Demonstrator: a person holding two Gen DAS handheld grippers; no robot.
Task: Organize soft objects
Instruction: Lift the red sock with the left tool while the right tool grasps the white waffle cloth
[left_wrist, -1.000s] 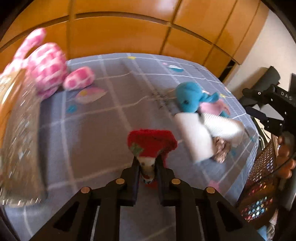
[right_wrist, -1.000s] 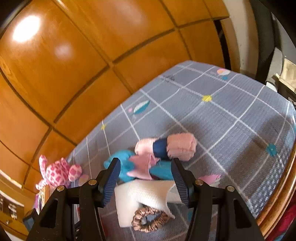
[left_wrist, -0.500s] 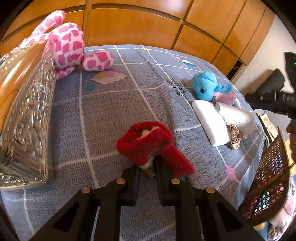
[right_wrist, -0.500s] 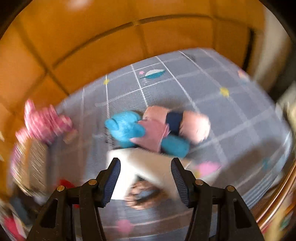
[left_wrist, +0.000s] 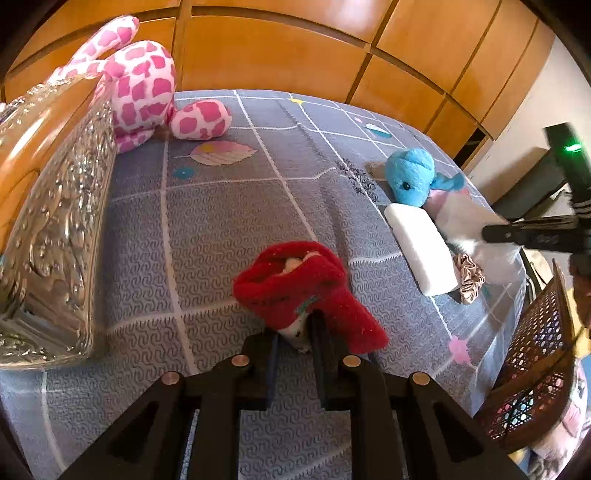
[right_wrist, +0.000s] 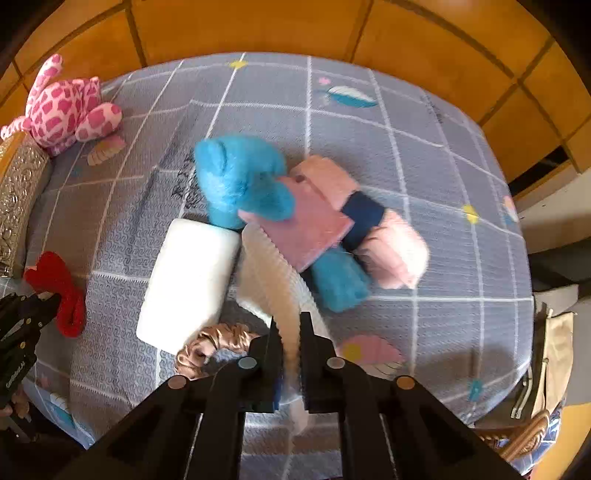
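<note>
Right gripper (right_wrist: 288, 328) fingers just closed on the white cloth (right_wrist: 273, 273), which runs lengthwise ahead; left gripper (left_wrist: 293, 332) clamps the red sock (left_wrist: 303, 284)

My fingers (left_wrist: 293, 334) hide the lower end of the red sock (left_wrist: 306, 284). Beside the blue plush (right_wrist: 243, 181), my other fingers (right_wrist: 290, 339) cover the near end of the white ribbed cloth (right_wrist: 273, 273), which is blurred; the plush's far half lies under a pink cloth (right_wrist: 308, 221). The silver box (left_wrist: 55, 229) runs off the picture's left edge
</note>
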